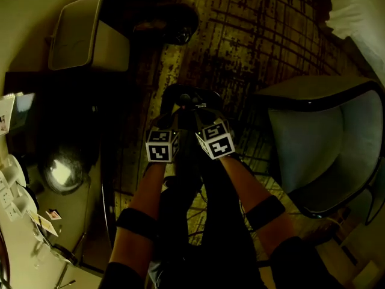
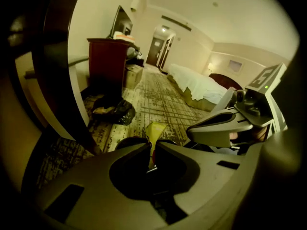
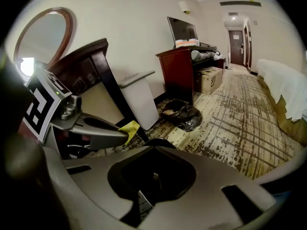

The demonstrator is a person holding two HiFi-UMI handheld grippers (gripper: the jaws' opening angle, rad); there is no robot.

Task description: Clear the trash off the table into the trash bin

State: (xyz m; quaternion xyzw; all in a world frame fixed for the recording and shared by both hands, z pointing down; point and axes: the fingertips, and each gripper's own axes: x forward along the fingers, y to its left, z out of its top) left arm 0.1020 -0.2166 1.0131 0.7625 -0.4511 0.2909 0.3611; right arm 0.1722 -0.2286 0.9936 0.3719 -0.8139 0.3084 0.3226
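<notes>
My left gripper (image 2: 151, 148) is shut on a yellow scrap of paper (image 2: 155, 131), which sticks out past its fingertips. In the right gripper view the same yellow scrap (image 3: 128, 128) shows at the tip of the left gripper (image 3: 98, 134). My right gripper (image 3: 156, 143) is shut with nothing between its jaws. In the dim head view the left gripper (image 1: 171, 116) and the right gripper (image 1: 201, 113) hang side by side over the patterned carpet. A white lidded trash bin (image 1: 75, 32) stands at the upper left, with a black trash bag (image 1: 174, 23) on the floor beside it.
The table (image 1: 21, 251) with small items runs along the lower left of the head view. A grey armchair (image 1: 325, 143) stands to the right. A dark wooden cabinet (image 3: 180, 71) with a TV and a cardboard box (image 3: 208, 80) line the wall; a bed (image 2: 199, 87) lies beyond.
</notes>
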